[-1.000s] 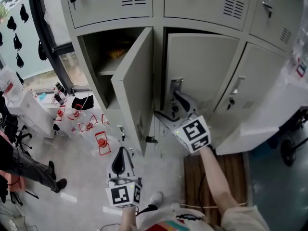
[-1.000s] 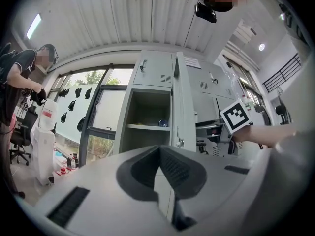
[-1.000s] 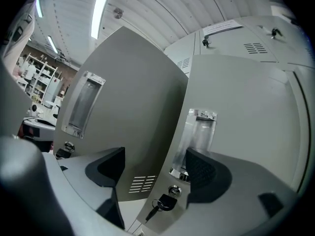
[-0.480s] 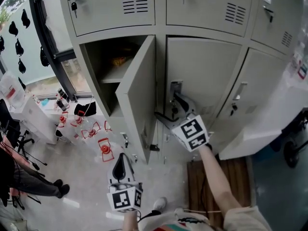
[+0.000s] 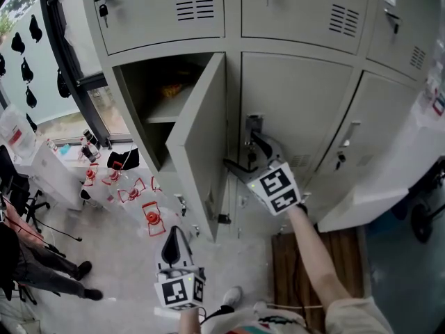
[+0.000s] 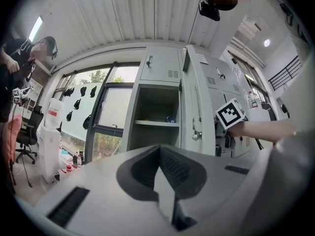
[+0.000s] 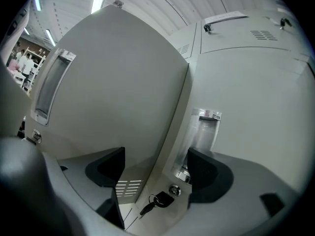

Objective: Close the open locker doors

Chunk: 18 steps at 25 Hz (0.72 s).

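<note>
A bank of grey lockers fills the head view. The left locker's door (image 5: 198,141) stands wide open, showing a shelf (image 5: 163,110) inside. The middle locker door (image 5: 299,110) lies flush with its frame. My right gripper (image 5: 247,155) is open at that door's handle recess (image 7: 204,132), its jaws either side of the door's edge, above the key in the lock (image 7: 157,200). The open door's outer face (image 7: 113,92) fills that view's left. My left gripper (image 5: 174,245) hangs low, shut and empty, below the open door's free edge. It (image 6: 160,176) points at the open compartment (image 6: 157,117).
Closed lockers with keys run along the top row (image 5: 167,5). Red and white items (image 5: 149,214) stand on the floor by a window (image 5: 42,54) at the left. A person's legs (image 5: 42,270) are at the far left. A white unit (image 5: 389,179) juts out at the right.
The middle door went from slightly ajar to flush, with my right gripper against its handle. The left door has stayed open and the left gripper has hardly moved.
</note>
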Available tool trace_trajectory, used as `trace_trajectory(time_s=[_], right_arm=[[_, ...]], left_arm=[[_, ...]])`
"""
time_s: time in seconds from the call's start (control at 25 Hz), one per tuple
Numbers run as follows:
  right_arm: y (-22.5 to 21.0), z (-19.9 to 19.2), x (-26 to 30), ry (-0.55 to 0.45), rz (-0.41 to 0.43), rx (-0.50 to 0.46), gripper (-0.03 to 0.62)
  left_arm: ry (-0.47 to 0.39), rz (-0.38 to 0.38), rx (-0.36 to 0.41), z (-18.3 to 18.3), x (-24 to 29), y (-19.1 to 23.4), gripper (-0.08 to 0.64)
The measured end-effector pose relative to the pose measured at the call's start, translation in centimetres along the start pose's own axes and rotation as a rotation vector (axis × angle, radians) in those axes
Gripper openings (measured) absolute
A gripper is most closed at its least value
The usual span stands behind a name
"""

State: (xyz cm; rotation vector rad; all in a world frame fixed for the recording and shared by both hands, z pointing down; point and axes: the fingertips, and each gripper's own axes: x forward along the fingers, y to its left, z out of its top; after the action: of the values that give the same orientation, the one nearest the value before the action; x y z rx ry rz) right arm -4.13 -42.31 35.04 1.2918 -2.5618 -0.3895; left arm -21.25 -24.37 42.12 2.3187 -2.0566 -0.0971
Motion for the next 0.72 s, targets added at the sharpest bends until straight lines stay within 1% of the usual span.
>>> trace_trajectory(time_s=[0.52,0.72], right_arm=[[-1.0,-0.5,1.5,0.023,0.013,-0.014,0.378],[-0.9,-0.6,1.7,0.008,0.011,-0.020,0.378]], left_arm=[[0.004,0.010,0.001,-0.2,0.6,0.4,0.005],[0.007,0.013,0.001,-0.2,0.8,0.4,0.005]])
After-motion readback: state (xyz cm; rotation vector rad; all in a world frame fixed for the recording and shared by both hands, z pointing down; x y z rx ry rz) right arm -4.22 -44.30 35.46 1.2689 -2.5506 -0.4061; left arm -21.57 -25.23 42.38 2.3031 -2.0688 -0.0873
